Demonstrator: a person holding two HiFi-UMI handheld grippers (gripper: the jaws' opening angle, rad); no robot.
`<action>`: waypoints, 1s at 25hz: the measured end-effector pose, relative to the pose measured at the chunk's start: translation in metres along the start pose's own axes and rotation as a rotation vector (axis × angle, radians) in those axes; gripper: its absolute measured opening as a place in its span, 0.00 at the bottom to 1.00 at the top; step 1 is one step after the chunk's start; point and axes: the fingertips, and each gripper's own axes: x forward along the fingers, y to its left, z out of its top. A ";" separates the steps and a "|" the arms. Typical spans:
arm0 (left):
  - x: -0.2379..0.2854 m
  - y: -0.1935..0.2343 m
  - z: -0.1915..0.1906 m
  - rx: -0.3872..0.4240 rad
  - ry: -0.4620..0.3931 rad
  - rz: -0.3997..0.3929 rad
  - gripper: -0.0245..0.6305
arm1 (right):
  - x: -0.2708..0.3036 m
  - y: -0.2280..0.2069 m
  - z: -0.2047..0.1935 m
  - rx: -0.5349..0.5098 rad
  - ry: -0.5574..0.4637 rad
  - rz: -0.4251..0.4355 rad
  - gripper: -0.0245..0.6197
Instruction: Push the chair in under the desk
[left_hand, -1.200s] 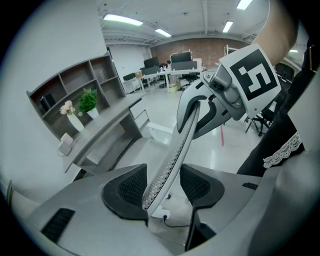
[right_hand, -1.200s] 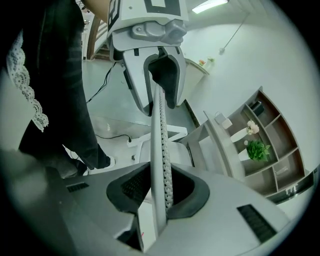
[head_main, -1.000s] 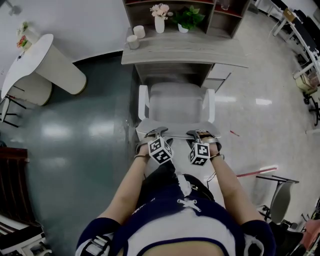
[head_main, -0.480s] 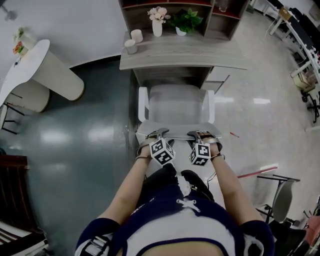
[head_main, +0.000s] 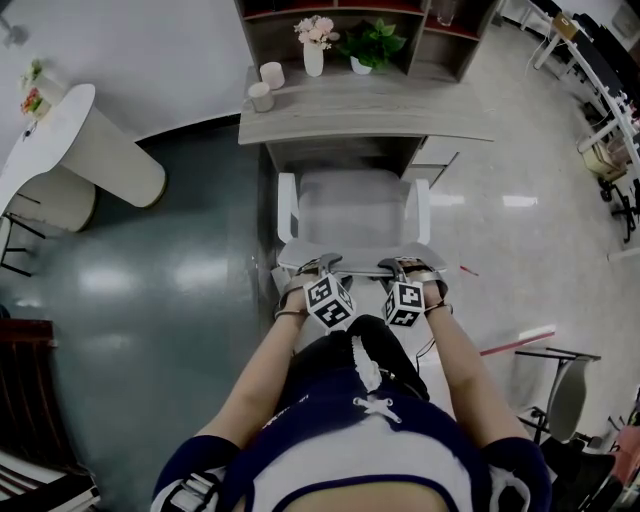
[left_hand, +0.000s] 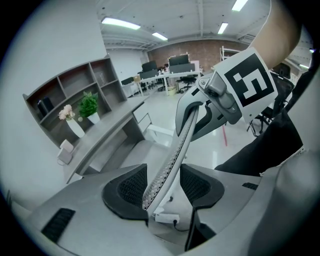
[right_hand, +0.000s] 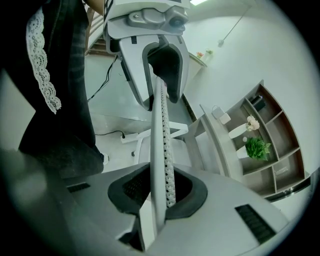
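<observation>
Notably, the right tongs (right_hand: 165, 189) have just been closing and now pinch the top rim of the chair (head_main: 352, 212) at its backrest. The left tongs (left_hand: 162, 186) stand wide over the same rim, with a gap showing at each pad. Set against the earlier head views, the chair sits slightly nearer the worktop (head_main: 420, 112). Its front edge is at the mouth of the knee space; the armrests (head_main: 287, 205) and backrest remain outside. Judgement: the push is under way, with most of the travel outstanding. Farther back, a vase (head_main: 314, 58) and a plant (head_main: 372, 42) stand clear.
</observation>
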 end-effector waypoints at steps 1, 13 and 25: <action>0.000 0.001 0.000 0.003 -0.003 0.003 0.36 | 0.001 -0.001 0.001 0.000 0.002 0.001 0.12; 0.003 0.015 0.004 0.007 -0.013 0.014 0.36 | 0.008 -0.014 -0.001 -0.017 0.010 -0.004 0.11; 0.012 0.039 0.008 0.005 -0.010 0.021 0.36 | 0.022 -0.038 -0.002 -0.027 0.018 -0.007 0.10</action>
